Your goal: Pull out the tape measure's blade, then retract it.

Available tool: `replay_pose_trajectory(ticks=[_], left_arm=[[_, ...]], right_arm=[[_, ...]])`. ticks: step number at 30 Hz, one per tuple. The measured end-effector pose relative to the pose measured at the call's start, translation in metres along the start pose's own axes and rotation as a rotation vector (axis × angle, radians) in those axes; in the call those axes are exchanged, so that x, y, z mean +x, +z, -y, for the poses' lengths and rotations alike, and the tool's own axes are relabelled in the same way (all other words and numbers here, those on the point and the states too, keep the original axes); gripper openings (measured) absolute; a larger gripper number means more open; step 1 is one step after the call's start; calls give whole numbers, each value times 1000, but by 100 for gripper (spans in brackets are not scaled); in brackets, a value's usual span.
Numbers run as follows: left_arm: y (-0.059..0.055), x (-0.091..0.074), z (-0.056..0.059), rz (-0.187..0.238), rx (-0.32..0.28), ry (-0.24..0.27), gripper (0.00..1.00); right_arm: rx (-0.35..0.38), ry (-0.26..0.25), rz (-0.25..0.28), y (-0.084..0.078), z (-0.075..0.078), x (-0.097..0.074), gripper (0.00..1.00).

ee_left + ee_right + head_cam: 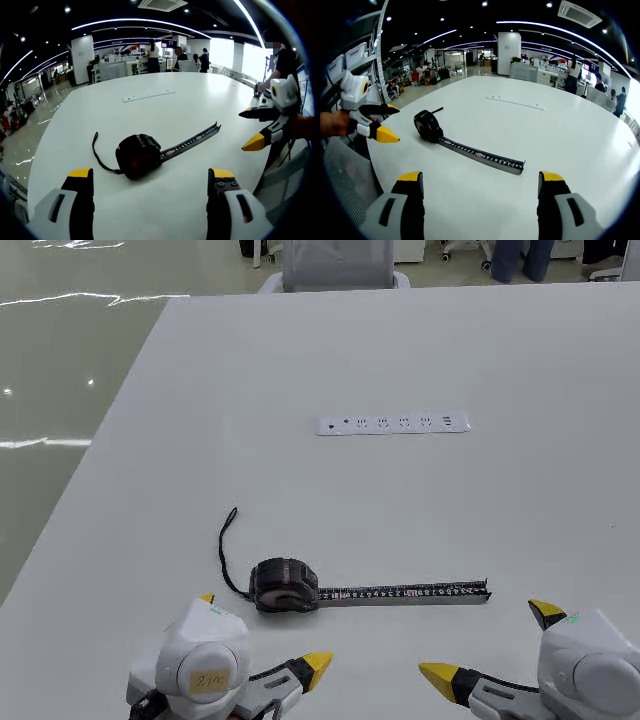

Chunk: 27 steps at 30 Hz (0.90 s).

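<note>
Black tape measure [283, 585] lying on white table [300, 360], on the near side of the power strip [393, 424] and well apart from it. Blade [405, 592] drawn out flat, parallel to the strip; wrist strap [228, 545] curling toward it. Farther from the strip: left gripper [262, 630] near the case, right gripper [492, 640] near the blade tip, both with jaws spread wide, touching nothing.

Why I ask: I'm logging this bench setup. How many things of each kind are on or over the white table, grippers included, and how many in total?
Tape measure: 1
Power strip: 1
Grippers: 2, the left gripper and the right gripper
Total: 4
</note>
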<state>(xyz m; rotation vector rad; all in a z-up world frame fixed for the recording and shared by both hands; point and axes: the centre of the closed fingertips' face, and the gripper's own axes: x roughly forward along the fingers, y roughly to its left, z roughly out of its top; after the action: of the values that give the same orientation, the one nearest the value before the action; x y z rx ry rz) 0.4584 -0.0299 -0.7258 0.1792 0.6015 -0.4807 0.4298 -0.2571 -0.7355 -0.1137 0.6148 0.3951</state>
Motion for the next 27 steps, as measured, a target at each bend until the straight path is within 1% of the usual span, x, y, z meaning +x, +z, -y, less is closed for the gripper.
replay_pose_trajectory(ticks=[2,4,7,10,12,14,16,18,19,21,22,23,27], left_arm=[[0,1,0,0,-7,7,92],[-1,2,0,-4,-10,16,91],[0,4,-1,1,-18,30,85],[-2,7,-1,-5,-17,40,85],[-2,8,-1,-10,-23,45,84],[-1,10,-1,-12,-37,54,84],[0,13,-2,-8,-48,69,84],[1,15,-2,-12,-56,76,82],[1,16,-3,-8,-61,83,83],[2,19,-3,-12,-66,90,83],[2,20,-2,-12,-68,87,83],[0,23,-1,-26,-73,77,83],[3,28,-2,-17,-88,86,87]], right_arm=[[-6,4,1,0,0,0,97],[3,12,2,0,1,-1,97],[0,22,4,0,1,-1,97],[-10,37,1,-1,1,-1,97],[-22,56,3,-1,0,-1,97],[-42,70,5,-1,0,-1,95],[-52,74,5,-3,3,-1,94],[-37,89,29,0,6,-1,90],[-34,97,31,-1,6,0,90],[-52,104,29,-1,9,1,89],[-59,112,31,-1,10,1,88],[-64,125,27,-2,11,3,86],[-109,140,28,-1,16,6,83]])
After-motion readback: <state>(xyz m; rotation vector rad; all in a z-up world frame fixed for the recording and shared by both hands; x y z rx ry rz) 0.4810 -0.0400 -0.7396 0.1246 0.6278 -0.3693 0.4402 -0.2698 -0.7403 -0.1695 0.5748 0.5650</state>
